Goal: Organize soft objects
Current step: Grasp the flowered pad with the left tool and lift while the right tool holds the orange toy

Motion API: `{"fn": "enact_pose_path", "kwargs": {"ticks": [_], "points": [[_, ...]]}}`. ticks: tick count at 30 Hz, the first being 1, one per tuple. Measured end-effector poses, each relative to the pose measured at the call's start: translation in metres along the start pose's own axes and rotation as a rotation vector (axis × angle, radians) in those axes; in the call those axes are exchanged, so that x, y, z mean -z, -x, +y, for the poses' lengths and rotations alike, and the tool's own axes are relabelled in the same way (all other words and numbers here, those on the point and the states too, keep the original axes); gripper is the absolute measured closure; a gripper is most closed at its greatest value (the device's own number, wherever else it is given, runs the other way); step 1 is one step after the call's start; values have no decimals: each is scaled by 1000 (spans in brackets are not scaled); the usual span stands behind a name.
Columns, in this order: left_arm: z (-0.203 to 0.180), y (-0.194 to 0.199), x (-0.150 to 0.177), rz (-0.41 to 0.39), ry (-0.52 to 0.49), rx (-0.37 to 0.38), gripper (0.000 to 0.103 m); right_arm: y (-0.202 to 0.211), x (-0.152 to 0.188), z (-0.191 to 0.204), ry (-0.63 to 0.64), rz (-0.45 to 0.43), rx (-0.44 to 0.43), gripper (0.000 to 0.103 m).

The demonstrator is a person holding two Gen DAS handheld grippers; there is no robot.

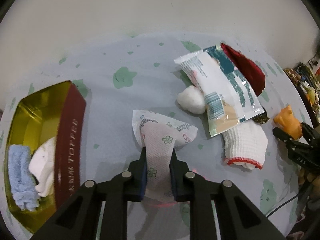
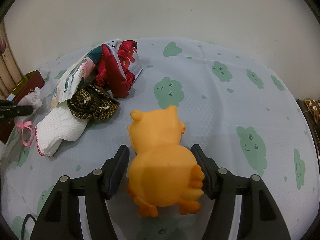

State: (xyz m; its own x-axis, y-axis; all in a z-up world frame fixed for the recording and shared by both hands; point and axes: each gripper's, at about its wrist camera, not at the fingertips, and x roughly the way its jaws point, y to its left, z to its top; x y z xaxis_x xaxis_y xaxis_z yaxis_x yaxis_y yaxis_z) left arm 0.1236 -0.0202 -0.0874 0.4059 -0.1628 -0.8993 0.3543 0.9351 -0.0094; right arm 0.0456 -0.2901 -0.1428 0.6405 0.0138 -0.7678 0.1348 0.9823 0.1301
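My left gripper (image 1: 158, 154) is shut on a white flower-print packet (image 1: 160, 140) and holds it over the table, right of the open red-and-gold tin (image 1: 68, 124). The tin holds a blue cloth (image 1: 20, 172) and a white cloth (image 1: 44, 168). My right gripper (image 2: 160, 156) has its jaws around an orange rubber owl toy (image 2: 160, 160); the right pad touches it, and a thin gap shows on the left. The owl (image 1: 288, 122) and the right gripper (image 1: 290, 138) also show in the left wrist view.
A pile lies on the cloud-print tablecloth (image 2: 230, 104): a cotton ball (image 1: 192, 100), a wipes pack (image 1: 222, 88), a red cloth (image 2: 118, 70), a white knit glove (image 2: 60, 130), a brown patterned pouch (image 2: 94, 104). A pink ribbon (image 2: 25, 132) lies left.
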Motion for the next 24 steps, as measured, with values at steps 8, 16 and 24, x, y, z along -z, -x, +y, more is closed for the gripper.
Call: {"fn": "enact_pose_path", "kwargs": {"ticks": [8,16,24], "points": [[10,26,-2,-28,30,-20,84,0,0,0,2,1,1,41],[35,55,-7,-71,75,-67,84,0,0,0,3,1,1,41],[79,81,-14,-97,135,-149,84,0,0,0,3,0,1,41]]}}
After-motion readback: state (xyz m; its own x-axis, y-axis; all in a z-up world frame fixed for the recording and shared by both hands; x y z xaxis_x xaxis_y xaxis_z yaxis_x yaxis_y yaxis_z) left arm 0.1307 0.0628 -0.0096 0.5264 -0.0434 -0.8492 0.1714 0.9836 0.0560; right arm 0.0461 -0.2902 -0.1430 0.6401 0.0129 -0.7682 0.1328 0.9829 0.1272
